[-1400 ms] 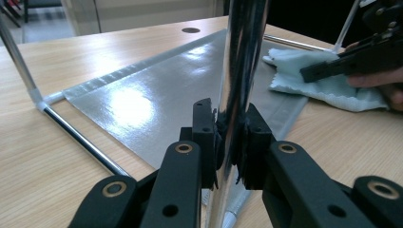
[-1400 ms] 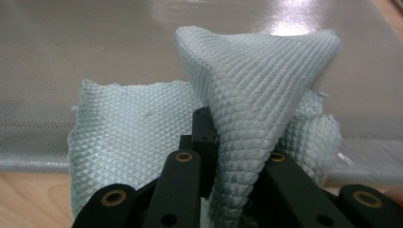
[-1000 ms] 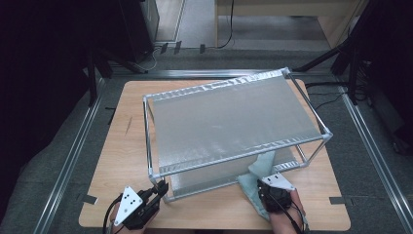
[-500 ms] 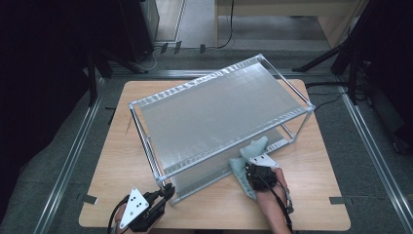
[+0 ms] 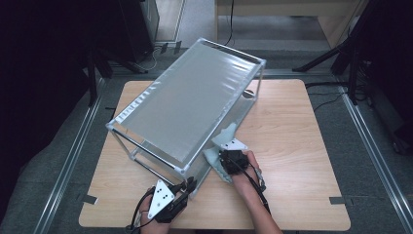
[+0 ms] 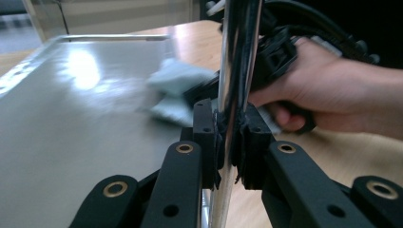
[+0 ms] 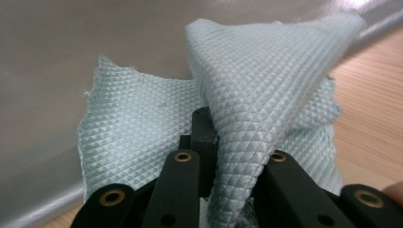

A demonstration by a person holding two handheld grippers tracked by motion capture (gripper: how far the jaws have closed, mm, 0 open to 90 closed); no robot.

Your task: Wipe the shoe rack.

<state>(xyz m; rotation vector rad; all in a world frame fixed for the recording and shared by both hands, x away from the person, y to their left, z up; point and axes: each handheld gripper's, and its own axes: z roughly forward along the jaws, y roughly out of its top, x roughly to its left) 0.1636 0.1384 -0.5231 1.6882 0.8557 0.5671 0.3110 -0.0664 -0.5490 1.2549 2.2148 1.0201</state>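
On the light wooden desk, centre to far left: one two-tier metal shelf rack with chrome corner posts and a flat grey-silver top panel, standing askew to the desk edges, one far corner reaching past the desk's far edge.

Near left, at the rack's near corner: left claw, black, two-jawed, with a grey three-cornered plate on top, held in the person's left hand. State: closed tight on the chrome upright corner post, one pad pressed against each side of the tube, as the left gripper view shows.

Near centre, just right of that post: right claw, black, held in the person's right hand, pointing toward the rack's lower tier. State: closed on a pale blue-green waffle-textured cleaning cloth; one fold of the fabric is pinched between the jaws and stands up in a peak above them.

Cloth, location: at the near right edge of the rack's lower grey shelf panel, part lying on that panel and part hanging over toward the bare desk. In the high view the cloth shows beside the rack's right side, beneath the top panel's edge.
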